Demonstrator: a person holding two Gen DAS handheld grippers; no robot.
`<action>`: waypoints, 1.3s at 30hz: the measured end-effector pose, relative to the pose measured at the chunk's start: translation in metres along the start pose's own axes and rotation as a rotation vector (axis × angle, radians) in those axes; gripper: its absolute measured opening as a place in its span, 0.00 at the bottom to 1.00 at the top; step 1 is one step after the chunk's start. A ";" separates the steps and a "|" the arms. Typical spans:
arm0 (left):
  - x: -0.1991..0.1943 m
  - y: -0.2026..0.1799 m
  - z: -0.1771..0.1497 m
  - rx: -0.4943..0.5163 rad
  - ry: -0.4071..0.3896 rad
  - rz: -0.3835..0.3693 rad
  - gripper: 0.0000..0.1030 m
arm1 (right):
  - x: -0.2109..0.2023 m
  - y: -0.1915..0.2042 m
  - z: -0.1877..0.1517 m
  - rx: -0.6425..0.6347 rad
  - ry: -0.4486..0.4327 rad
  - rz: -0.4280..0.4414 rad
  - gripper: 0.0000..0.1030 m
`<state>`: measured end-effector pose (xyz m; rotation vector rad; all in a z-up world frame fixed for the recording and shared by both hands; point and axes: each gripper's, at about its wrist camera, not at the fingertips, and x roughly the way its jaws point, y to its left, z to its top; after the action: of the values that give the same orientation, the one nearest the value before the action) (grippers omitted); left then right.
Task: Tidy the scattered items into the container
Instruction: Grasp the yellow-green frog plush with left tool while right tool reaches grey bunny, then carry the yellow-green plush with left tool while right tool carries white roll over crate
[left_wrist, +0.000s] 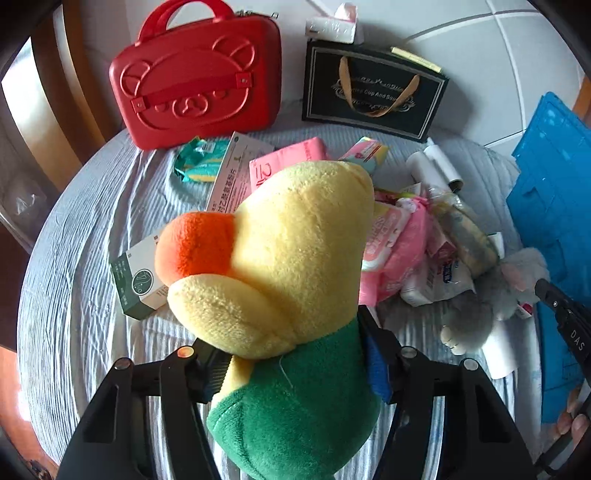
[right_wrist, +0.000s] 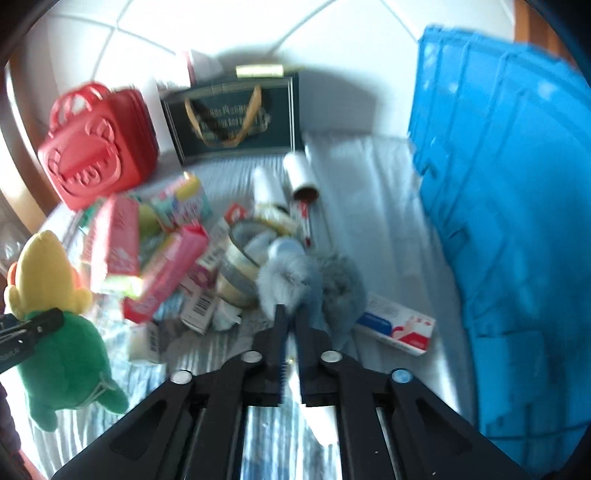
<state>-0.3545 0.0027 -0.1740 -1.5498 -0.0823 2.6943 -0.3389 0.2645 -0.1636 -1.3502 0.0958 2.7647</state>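
My left gripper (left_wrist: 291, 350) is shut on a yellow and green duck plush (left_wrist: 295, 258) with an orange beak, held above the bed. The plush also shows at the left of the right wrist view (right_wrist: 55, 317). My right gripper (right_wrist: 291, 314) is shut on a grey fluffy plush (right_wrist: 314, 280), which also shows in the left wrist view (left_wrist: 480, 314). A blue plastic crate (right_wrist: 517, 203) stands at the right, also seen in the left wrist view (left_wrist: 554, 221). A pile of scattered boxes and pink packets (right_wrist: 166, 258) lies on the bed.
A red bear-face case (left_wrist: 195, 81) and a black gift bag (left_wrist: 373, 88) stand at the back against the wall. Lint rollers (right_wrist: 299, 173), a tape roll (right_wrist: 236, 266) and a toothpaste box (right_wrist: 399, 325) lie on the grey striped bedcover (left_wrist: 81, 258).
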 end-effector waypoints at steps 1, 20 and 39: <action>-0.007 -0.003 -0.001 0.003 -0.014 -0.008 0.59 | -0.010 0.000 0.000 -0.001 -0.022 0.004 0.02; -0.038 -0.027 -0.041 0.045 -0.055 -0.040 0.59 | 0.011 -0.015 -0.049 -0.036 0.136 0.002 0.22; 0.003 -0.089 -0.054 0.032 0.011 -0.001 0.59 | 0.091 -0.023 -0.067 -0.209 0.278 0.045 0.45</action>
<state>-0.3093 0.0931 -0.1978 -1.5549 -0.0400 2.6725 -0.3401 0.2846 -0.2773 -1.7984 -0.1562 2.6649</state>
